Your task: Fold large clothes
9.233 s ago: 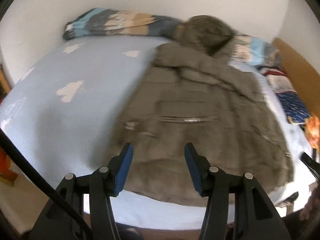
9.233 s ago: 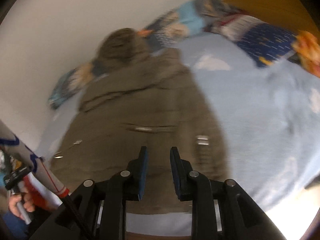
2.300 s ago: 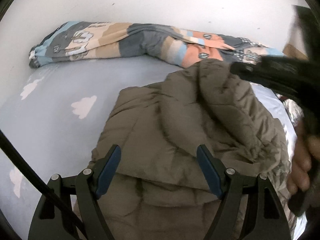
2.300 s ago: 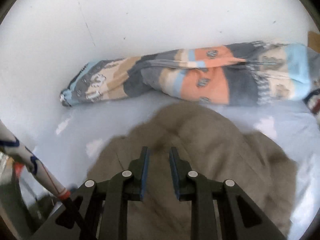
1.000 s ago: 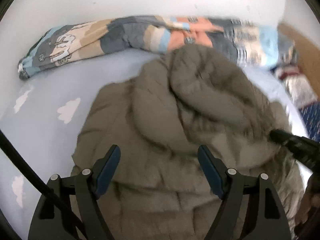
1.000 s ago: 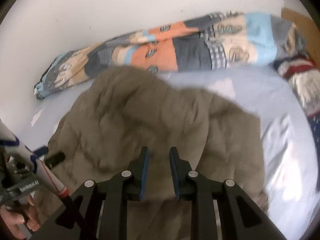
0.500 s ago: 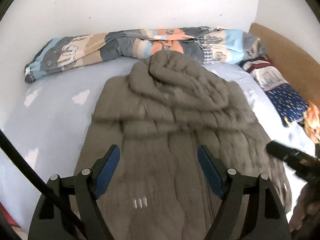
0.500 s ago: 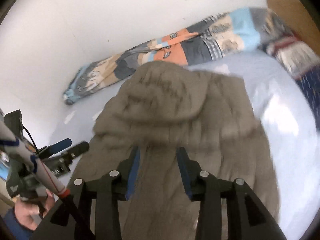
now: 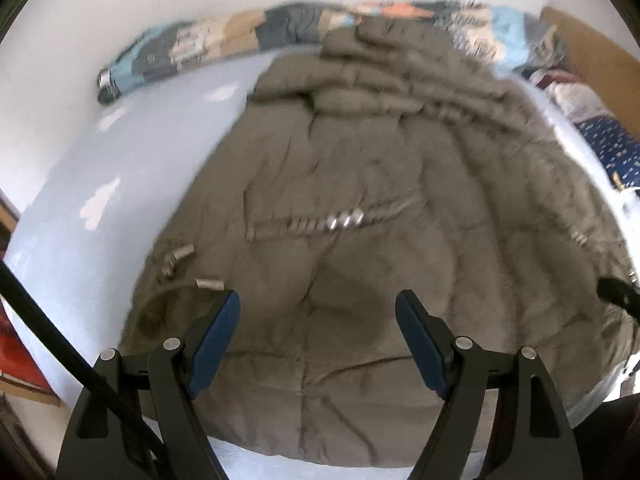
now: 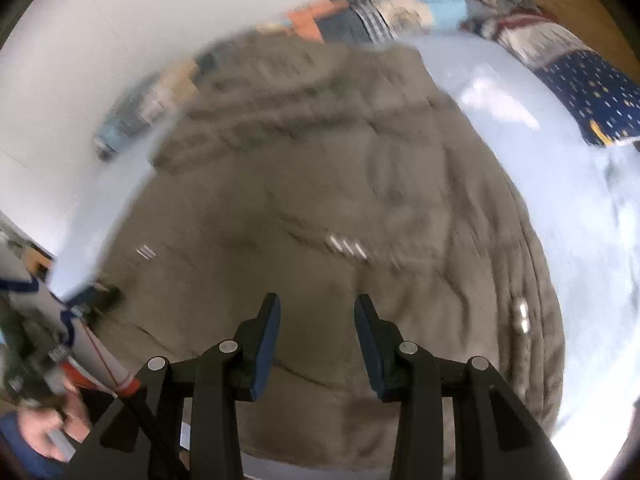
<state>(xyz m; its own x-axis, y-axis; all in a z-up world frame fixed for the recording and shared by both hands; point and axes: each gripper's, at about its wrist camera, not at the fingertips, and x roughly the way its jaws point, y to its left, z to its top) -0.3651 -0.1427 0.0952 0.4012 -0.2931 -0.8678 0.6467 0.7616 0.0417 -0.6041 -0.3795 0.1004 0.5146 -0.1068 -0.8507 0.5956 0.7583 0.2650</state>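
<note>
A large olive-brown padded jacket (image 9: 360, 184) lies spread flat on the light blue bed (image 9: 120, 184), hood folded down at the far end, hem toward me. It fills the right wrist view (image 10: 320, 200) too, blurred. My left gripper (image 9: 318, 320) is wide open and empty, hovering above the jacket's lower part. My right gripper (image 10: 316, 320) is open and empty above the same lower area. The tip of the other gripper (image 9: 618, 294) shows at the right edge of the left wrist view.
A rolled patterned blanket (image 9: 240, 36) lies along the white wall behind the jacket. A dark blue dotted cloth (image 10: 592, 84) and a brown headboard (image 9: 592, 52) are at the right. The bed's near edge (image 9: 280, 464) is just below the hem.
Both grippers have pulled back from the hood toward the jacket's hem. The right gripper, shut a second ago, has opened. The hood now lies folded down on the jacket.
</note>
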